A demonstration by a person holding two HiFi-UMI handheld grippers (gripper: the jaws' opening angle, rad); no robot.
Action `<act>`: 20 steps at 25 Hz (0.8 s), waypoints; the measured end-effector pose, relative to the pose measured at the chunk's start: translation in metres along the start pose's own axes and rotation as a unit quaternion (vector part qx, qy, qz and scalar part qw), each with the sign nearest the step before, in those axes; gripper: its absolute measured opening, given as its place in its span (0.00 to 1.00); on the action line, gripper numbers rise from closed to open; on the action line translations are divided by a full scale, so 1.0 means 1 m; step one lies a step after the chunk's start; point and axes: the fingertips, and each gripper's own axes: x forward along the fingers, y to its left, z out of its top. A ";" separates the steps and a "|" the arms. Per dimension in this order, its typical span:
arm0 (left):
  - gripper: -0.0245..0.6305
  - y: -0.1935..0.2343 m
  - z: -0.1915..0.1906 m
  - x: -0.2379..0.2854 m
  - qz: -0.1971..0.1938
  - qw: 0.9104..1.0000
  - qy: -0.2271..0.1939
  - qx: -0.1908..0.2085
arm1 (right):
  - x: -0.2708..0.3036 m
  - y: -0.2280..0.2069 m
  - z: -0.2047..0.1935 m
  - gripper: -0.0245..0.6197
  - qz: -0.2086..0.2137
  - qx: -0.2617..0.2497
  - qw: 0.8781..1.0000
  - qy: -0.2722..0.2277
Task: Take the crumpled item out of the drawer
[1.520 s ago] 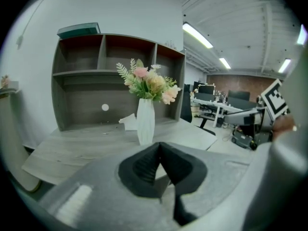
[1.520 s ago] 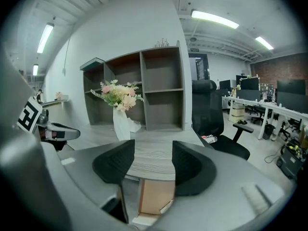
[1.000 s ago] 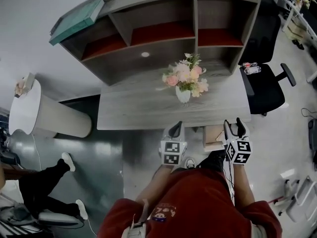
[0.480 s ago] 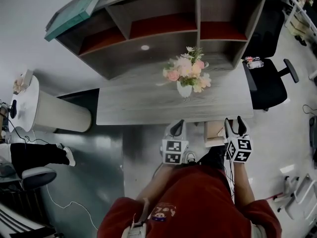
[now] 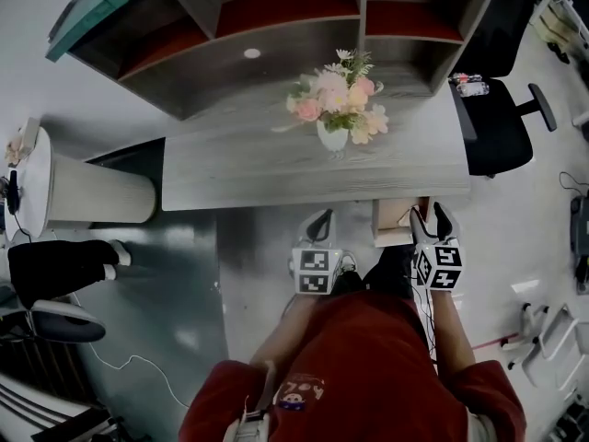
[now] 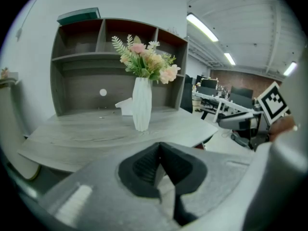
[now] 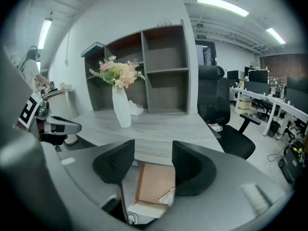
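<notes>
At the far left stands a white cylindrical stand (image 5: pixel 87 212), well apart from the work. Beside it, the grey wood-grain tabletop (image 5: pixel 239 175) carries a grey wooden shelf unit with red back panels (image 5: pixel 285 52) along its far edge. A teal flat box (image 5: pixel 87 12) lies on the unit's top left corner.

The left gripper (image 6: pixel 160 163) hangs off the near edge of the tabletop, left of the drawer. Its jaws are pressed together, with nothing between them.

Near the middle of the tabletop stands a white ribbed vase (image 5: pixel 332 137), upright, holding pink and cream flowers (image 5: pixel 336 95).

Right of the vase, an open drawer with a brown bottom (image 7: pixel 151 179) juts from under the tabletop's near edge. The crumpled white item (image 7: pixel 166 197) lies inside it, in the near right corner.

The right gripper (image 7: pixel 153 166) is held over the near end of the drawer. Its jaws stand wide apart and hold nothing. The drawer bottom shows through the gap between them, and the crumpled white item sits just under the right-hand pad (image 7: pixel 192 170).

A black office chair (image 5: pixel 497 138) stands at the right end of the tabletop.
</notes>
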 end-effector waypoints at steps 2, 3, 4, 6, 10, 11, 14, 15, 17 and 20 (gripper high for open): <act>0.03 0.000 -0.010 0.003 0.001 1.000 0.008 -0.007 | 0.001 -0.003 -0.013 0.39 0.001 -0.002 1.000 0.016; 0.03 -0.001 -0.014 0.004 0.001 1.000 0.014 -0.006 | 0.002 -0.004 -0.020 0.39 0.003 -0.001 1.000 0.024; 0.03 -0.002 -0.020 0.006 0.000 1.000 0.020 -0.006 | 0.004 -0.004 -0.027 0.39 0.004 -0.001 0.999 0.033; 0.03 -0.004 -0.030 0.011 -0.002 0.999 0.033 -0.005 | 0.009 -0.005 -0.040 0.39 0.008 0.000 0.999 0.048; 0.03 -0.008 -0.051 0.028 -0.005 0.999 0.052 -0.008 | 0.025 -0.013 -0.062 0.39 0.010 0.001 0.997 0.072; 0.03 -0.009 -0.057 0.032 -0.006 0.998 0.058 -0.011 | 0.029 -0.016 -0.069 0.39 0.010 0.002 0.997 0.080; 0.03 -0.013 -0.077 0.042 -0.010 0.997 0.077 -0.022 | 0.039 -0.021 -0.093 0.39 0.014 0.006 0.994 0.107; 0.03 -0.013 -0.082 0.048 -0.011 0.996 0.081 -0.025 | 0.044 -0.024 -0.102 0.39 0.016 0.006 0.993 0.114; 0.03 -0.015 -0.094 0.058 -0.011 0.995 0.091 -0.031 | 0.052 -0.030 -0.118 0.39 0.018 0.005 0.991 0.131; 0.03 -0.020 -0.113 0.063 -0.013 0.993 0.111 -0.035 | 0.057 -0.035 -0.146 0.39 0.020 0.005 0.987 0.161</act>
